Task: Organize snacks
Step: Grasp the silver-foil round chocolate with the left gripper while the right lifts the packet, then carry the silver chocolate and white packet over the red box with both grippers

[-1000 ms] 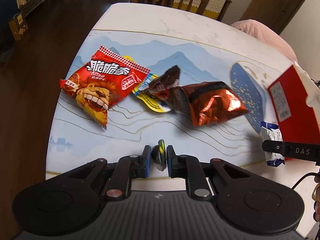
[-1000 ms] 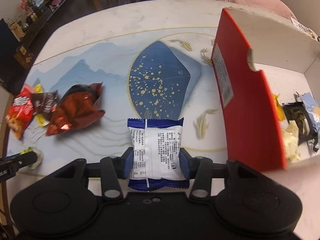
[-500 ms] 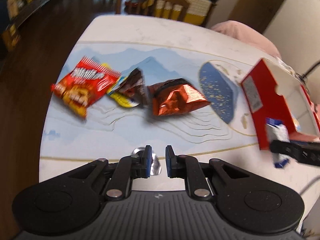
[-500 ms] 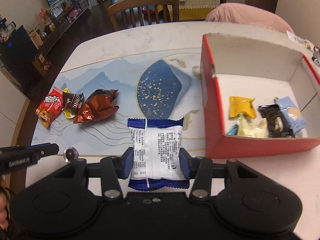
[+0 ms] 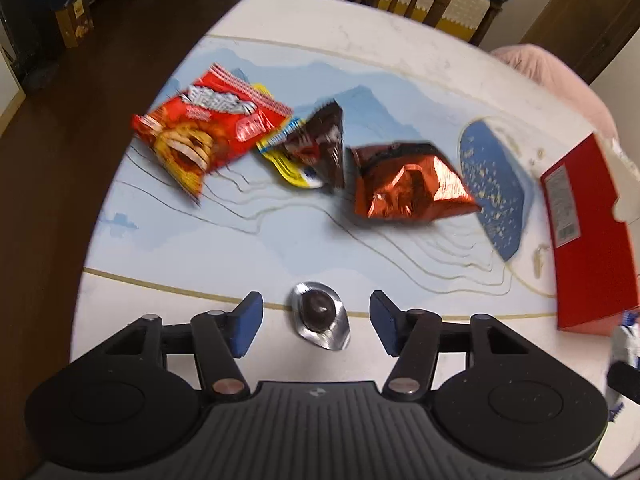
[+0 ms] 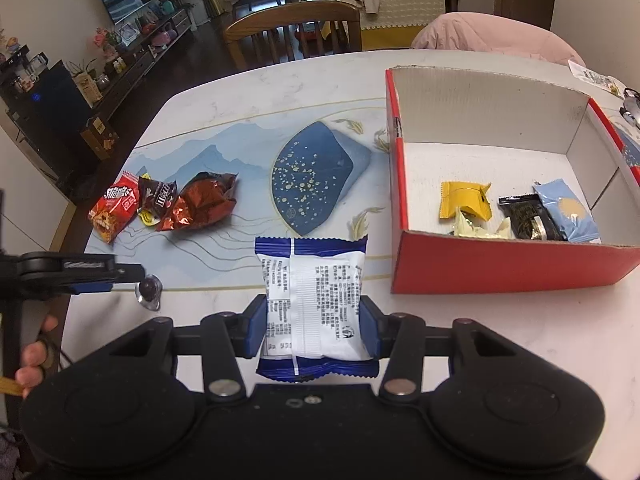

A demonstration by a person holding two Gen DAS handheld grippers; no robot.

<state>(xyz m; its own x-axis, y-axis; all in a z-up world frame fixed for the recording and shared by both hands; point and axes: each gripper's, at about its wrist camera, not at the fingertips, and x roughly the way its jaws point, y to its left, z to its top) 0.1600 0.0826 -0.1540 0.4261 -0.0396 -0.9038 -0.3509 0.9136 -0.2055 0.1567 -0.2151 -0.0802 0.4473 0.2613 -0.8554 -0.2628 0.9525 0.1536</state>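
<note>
We see the left tool (image 5: 316,326) spread wide, gripping nothing. A foil candy (image 5: 319,314) lies on the table (image 5: 248,252) between its fingers, touching neither. In the right view the candy (image 6: 148,290) sits just past the left tool's tip, near the table's front edge.

The right tool (image 6: 314,330) is clamped on a blue-white packet (image 6: 312,304), fingers pressing both side edges; the packet stands upright, above the table, left of the box (image 6: 508,264).

The red box is open, with a yellow packet (image 6: 466,200), a pale wrapper (image 6: 480,230), a black packet (image 6: 528,218) and a light-blue packet (image 6: 568,216) inside, along its near wall.

Well left of the box, in a row: copper bag (image 5: 408,184), dark bag (image 5: 320,144) on a yellow wrapper (image 5: 288,164), red bag (image 5: 208,128). The left view is motion-blurred.
</note>
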